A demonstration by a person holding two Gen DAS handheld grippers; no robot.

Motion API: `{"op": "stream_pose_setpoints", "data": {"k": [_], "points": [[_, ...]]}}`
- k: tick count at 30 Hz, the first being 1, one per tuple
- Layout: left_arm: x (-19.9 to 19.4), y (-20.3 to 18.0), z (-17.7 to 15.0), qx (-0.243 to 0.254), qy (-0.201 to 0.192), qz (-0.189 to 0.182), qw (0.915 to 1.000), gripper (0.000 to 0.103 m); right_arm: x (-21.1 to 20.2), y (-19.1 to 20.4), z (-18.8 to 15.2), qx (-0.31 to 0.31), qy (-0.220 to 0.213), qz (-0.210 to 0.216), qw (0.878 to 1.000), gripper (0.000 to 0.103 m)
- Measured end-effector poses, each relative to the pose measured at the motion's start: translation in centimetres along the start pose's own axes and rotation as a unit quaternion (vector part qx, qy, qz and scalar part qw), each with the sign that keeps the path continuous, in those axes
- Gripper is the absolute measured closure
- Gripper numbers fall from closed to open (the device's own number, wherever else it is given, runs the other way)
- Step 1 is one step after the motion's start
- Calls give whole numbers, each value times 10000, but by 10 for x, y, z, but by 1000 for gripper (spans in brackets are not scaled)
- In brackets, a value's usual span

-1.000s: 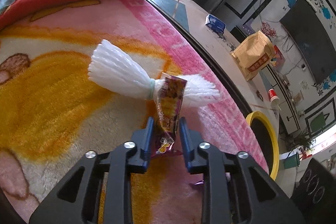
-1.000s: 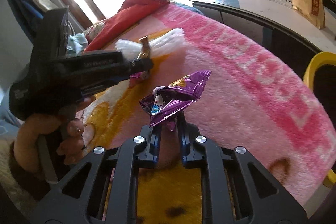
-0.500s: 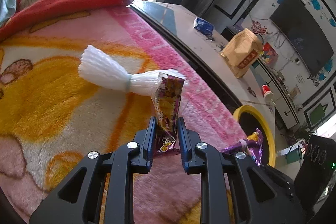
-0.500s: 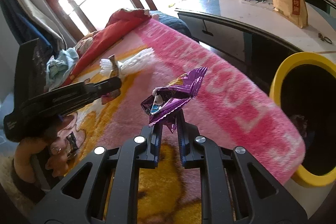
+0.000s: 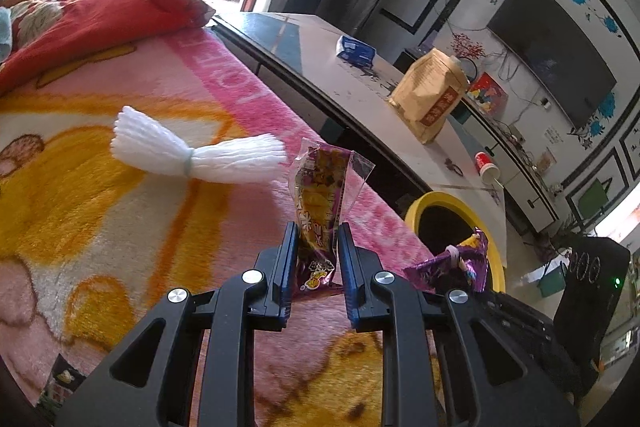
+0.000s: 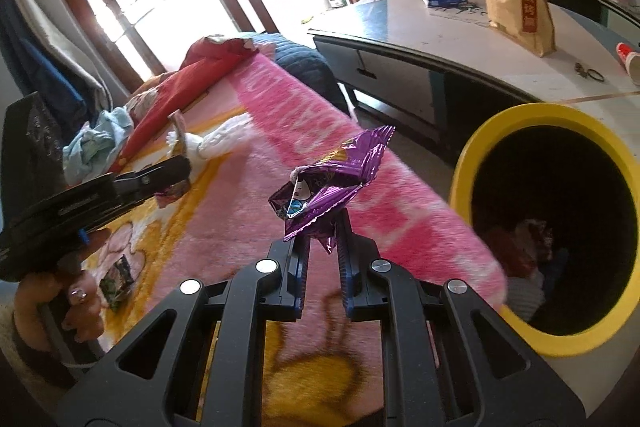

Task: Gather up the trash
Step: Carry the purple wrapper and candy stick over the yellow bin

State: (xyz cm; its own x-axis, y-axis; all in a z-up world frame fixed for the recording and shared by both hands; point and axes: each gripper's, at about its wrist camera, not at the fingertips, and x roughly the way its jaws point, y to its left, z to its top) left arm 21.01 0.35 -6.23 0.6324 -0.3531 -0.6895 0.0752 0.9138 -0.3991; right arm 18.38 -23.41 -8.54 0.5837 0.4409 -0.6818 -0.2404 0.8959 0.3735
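Pink blanket (image 6: 320, 131), yellow bin (image 6: 472, 163) holding trash, both grippers clamping wrappers.

Black plastic left gripper (image 5: 317, 251) and right gripper (image 6: 322, 247) carry silver screws and blue-edged jaws.

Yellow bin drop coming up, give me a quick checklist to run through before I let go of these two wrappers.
1. Right gripper clamped on the crumpled purple wrapper: ok.
2. Left gripper clamped on the snack wrapper: ok.
3. Yellow bin mouth open and unblocked, some trash already at the bottom: ok.
4. Purple wrapper over the bin mouth: not ok, it is over the pink blanket, the bin off to its right.
5. Snack wrapper over the bin mouth: not ok, the bin lies ahead and to its right.
6. Trash left on the blanket: not ok, a small wrapper and the white foam net remain.
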Motion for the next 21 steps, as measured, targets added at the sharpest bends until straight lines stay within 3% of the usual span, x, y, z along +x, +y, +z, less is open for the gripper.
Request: {"op": "stream_pose_setpoints", "data": {"k": [21], "points": [[22,-78,-10,765,240,-519,9954,83,-41,-91,13,649,-297,-769,9945,95]]}}
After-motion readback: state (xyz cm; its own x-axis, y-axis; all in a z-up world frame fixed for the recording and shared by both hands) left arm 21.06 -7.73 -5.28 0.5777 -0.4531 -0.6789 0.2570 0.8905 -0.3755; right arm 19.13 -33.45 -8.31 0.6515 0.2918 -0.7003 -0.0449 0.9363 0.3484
